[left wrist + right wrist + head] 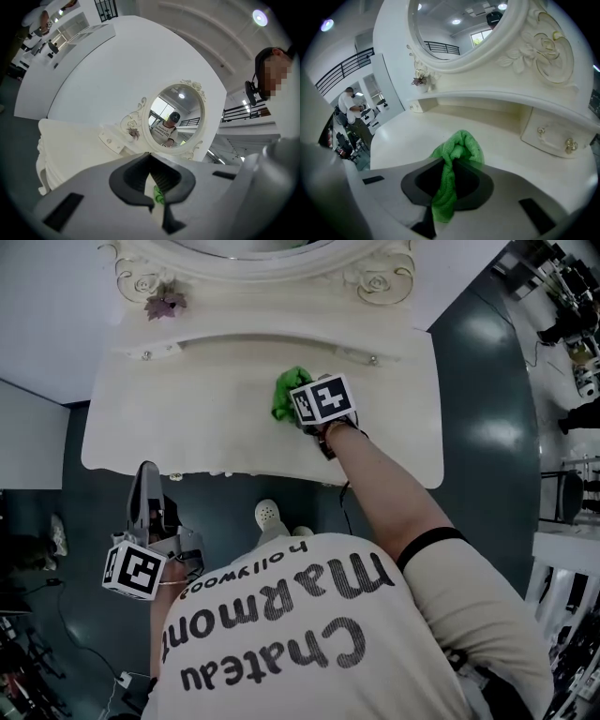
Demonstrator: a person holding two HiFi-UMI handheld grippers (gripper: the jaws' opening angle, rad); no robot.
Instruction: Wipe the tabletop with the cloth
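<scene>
While right claw clamps green cloth on tabletop, left claw closed, empty.

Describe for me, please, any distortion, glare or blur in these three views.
Left gripper view: strong fisheye, dark corners, the wall behind the mirror bowed, a mosaic patch at right. Right gripper view: the same fisheye, the green cloth sharp. Head view: evenly lit and sharp, soft ceiling-light glare on the dark floor.
</scene>
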